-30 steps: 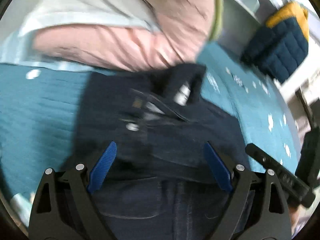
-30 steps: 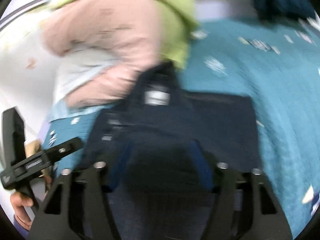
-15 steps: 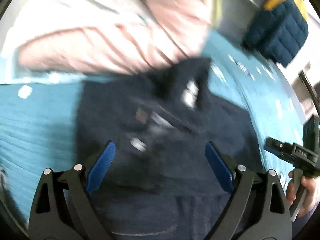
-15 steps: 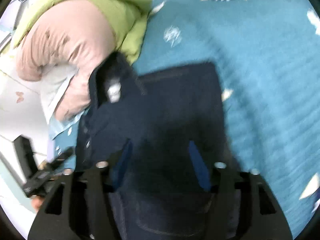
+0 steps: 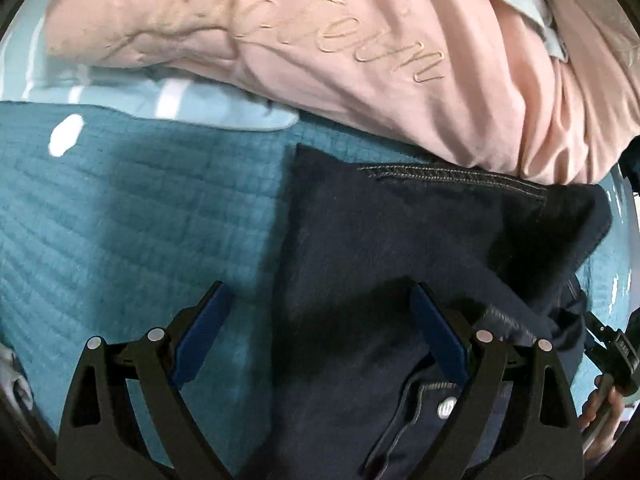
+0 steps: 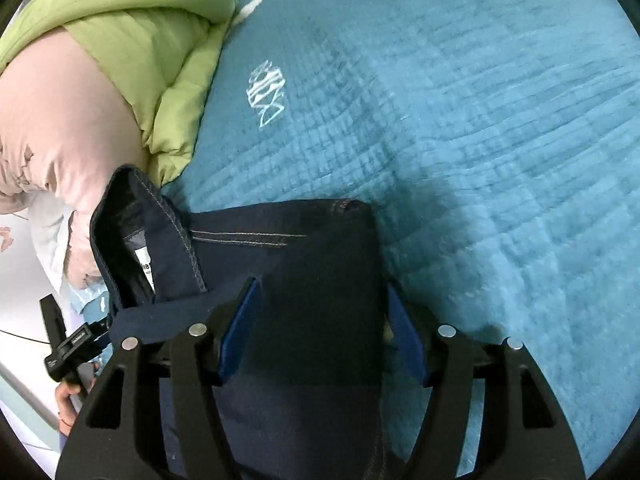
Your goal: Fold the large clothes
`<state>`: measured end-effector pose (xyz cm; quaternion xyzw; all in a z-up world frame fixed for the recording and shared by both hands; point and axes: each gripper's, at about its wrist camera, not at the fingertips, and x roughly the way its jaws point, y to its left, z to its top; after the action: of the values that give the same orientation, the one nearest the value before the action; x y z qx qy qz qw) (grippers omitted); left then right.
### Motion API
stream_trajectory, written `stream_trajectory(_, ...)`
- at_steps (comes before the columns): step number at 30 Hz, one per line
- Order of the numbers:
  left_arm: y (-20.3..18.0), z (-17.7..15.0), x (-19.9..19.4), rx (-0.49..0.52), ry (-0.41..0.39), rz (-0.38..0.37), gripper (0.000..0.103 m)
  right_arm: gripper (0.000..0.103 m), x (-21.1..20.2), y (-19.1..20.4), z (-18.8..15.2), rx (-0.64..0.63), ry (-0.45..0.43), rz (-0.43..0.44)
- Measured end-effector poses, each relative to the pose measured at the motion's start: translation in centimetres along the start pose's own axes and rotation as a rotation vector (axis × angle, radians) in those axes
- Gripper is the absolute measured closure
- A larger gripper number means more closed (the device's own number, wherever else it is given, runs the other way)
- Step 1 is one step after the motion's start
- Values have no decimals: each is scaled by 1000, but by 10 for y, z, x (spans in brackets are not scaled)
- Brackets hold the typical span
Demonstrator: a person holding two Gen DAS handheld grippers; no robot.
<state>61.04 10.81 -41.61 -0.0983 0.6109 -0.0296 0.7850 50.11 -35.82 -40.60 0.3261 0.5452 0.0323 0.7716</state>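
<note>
Dark navy jeans (image 5: pixel 400 248) lie folded on the teal bedspread (image 5: pixel 120 220). My left gripper (image 5: pixel 318 328) is open low over the jeans' left edge, one blue pad over the bedspread, the other over the denim. A metal button (image 5: pixel 447 407) shows near the right finger. In the right wrist view the jeans (image 6: pixel 320 280) lie below my right gripper (image 6: pixel 322 330), which is open with its pads either side of the folded cloth. The waistband with a white label (image 6: pixel 145 268) stands up at the left.
A pink garment (image 5: pixel 360 52) with gold script lies on a light blue one (image 5: pixel 180 104) just beyond the jeans. A lime green jacket (image 6: pixel 140 40) lies at the upper left in the right wrist view. The other hand-held gripper (image 6: pixel 68 348) shows at the left.
Both grippers have dropped lower and closer to the jeans. The left view has shifted left, so the jeans' left edge now lies between its fingers. Both stay open.
</note>
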Motion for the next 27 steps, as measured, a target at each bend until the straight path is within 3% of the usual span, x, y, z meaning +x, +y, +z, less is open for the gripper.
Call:
stream_trajectory(5, -17, 2, 4, 52, -16, 45, 12, 46, 1, 1, 8, 15, -14, 49)
stream_trajectory(6, -20, 2, 3, 53, -19, 35, 13, 53, 1, 1, 8, 15, -13, 60)
stream_trajectory(8, -28, 4, 4, 74, -18, 4, 31, 62, 1, 0, 8, 3, -24, 34)
stream_trajectory(11, -38, 4, 6, 97, -8, 44, 32, 66, 5, -7, 7, 13, -20, 42)
stream_trajectory(12, -40, 3, 5, 103, -15, 53, 38, 79, 3, -7, 7, 13, -25, 26)
stream_trajectory(14, -42, 3, 0, 106, -32, 55, 79, 93, -5, -9, 5, 7, -52, 15)
stream_trajectory(16, -42, -3, -11, 121, -53, 68, 95, 94, -21, -6, 1, -16, -108, 66)
stream_trajectory(20, -36, -13, -44, 141, -122, -13, 96, 95, -52, 12, -13, -67, -183, 158)
stream_trajectory(27, -9, -57, -111, 132, -249, -163, 96, 95, -106, 47, -44, -153, -246, 209)
